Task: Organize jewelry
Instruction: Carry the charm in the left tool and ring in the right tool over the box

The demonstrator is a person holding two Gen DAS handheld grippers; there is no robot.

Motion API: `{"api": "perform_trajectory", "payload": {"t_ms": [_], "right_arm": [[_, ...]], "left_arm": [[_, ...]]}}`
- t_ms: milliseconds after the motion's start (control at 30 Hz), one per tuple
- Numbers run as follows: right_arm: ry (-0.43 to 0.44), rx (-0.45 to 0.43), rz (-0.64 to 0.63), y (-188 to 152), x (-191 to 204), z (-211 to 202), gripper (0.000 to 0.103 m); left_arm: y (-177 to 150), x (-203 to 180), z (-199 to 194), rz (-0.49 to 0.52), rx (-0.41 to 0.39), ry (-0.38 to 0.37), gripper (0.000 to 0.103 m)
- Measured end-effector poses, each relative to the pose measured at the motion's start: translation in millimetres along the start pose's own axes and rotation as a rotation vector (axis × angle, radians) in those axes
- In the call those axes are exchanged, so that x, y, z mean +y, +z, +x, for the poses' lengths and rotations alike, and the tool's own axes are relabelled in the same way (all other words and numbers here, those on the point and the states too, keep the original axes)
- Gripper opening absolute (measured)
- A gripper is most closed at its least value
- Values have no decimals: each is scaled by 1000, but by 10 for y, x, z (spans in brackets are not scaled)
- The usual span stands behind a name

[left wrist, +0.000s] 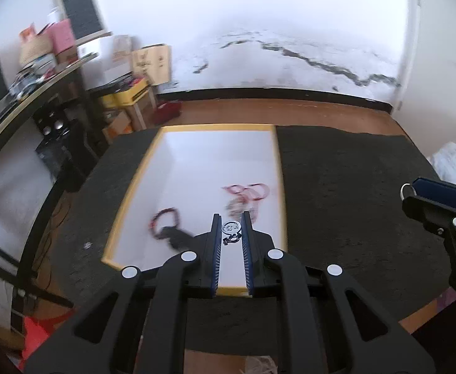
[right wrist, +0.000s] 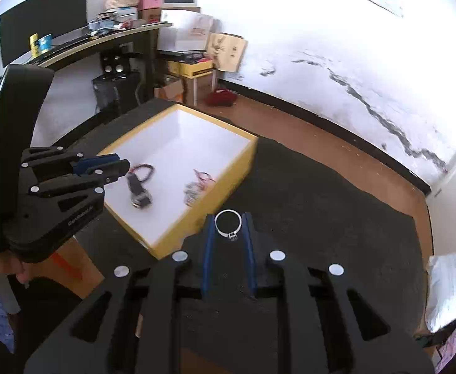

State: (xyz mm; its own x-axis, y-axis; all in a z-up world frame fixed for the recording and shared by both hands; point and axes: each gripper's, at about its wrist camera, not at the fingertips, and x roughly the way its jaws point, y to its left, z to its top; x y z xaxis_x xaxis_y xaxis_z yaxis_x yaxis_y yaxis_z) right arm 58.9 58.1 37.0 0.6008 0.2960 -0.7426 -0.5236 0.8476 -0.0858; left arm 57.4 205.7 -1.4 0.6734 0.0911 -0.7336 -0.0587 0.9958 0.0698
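both grippers are loaded: your left gripper (left wrist: 231, 229) pinches a small round charm (left wrist: 231, 227) over the yellow-rimmed tray (left wrist: 196, 128), your right gripper (right wrist: 228, 226) clamps a silver ring (right wrist: 228, 222) beside it. thin edge holds; a jolt could drop either outside.

Shiny metal ring (right wrist: 228, 222) between matt black plastic right gripper (right wrist: 228, 218) jaws. Rough dark felt-like mat (right wrist: 321, 205) beneath; glossy white tray (right wrist: 178, 143) floor ahead-left.
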Motion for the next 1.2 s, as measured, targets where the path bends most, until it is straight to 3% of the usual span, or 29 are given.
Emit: {"api": "perform_trajectory", "payload": {"t_ms": [200,433,1200], "right_arm": [[37,16,-39,210,447,271,18],[60,53,-74,386,746,690,18],[73,150,-83,442,776,1613,18]], "left_arm": [[-76,500,69,-79,26,54,13],[-109,806,356,-141,60,69,13],[-242,951,1144,-197,147,65,13]]}}
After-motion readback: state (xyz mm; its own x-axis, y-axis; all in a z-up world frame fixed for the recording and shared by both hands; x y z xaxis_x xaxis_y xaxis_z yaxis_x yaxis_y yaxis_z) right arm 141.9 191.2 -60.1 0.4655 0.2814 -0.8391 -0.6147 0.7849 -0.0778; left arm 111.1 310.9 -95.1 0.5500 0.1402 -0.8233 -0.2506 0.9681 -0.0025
